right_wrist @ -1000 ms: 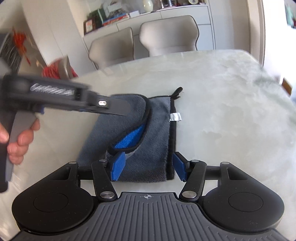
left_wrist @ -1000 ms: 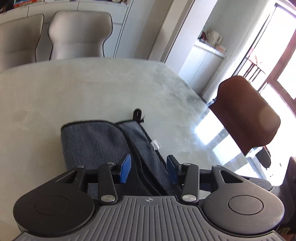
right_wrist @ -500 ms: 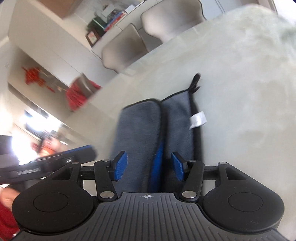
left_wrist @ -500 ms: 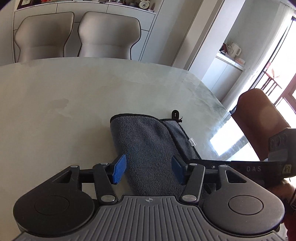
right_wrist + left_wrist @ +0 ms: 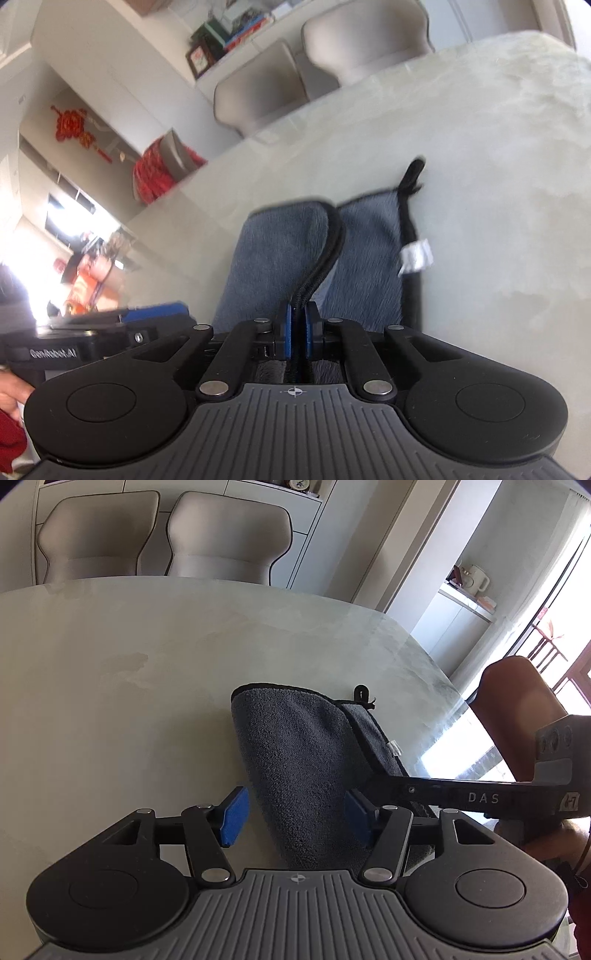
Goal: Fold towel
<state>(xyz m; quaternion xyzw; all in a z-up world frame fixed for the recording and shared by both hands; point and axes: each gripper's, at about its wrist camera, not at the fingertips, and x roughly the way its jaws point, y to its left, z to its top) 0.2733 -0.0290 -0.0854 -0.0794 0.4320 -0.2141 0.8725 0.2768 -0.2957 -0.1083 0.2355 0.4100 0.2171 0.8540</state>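
Nearest in the right wrist view, right hand-held gripper (image 5: 295, 334) clenched on the black piped edge of the towel (image 5: 273, 266), blue pads pressed together with the hem caught between them (just snapped closed on it). Beside it at the left edge of that view, left hand-held gripper seen side-on, blue pad showing, held by a hand (image 5: 11, 393) only partly in frame.

In the left wrist view, left hand-held gripper (image 5: 295, 819) released, jaws spread and having just been opening wider, straddling the near end of the grey towel (image 5: 295, 760) with both blue pads clear of the cloth. Right hand-held gripper (image 5: 384, 790) reaching in from the right, its tip down at the towel's right-hand edge; contact point hidden there, seemingly at the hem.

Towel lying folded lengthwise on the pale marbled worktop (image 5: 110, 686), upper layer lapped over a lower one, white label (image 5: 415, 256) and black hanging loop (image 5: 412, 175) at its right side and far corner.

Further off, brown chair (image 5: 517, 701) at the worktop's right, two pale chairs (image 5: 225, 539) along the far edge, white cabinets behind.
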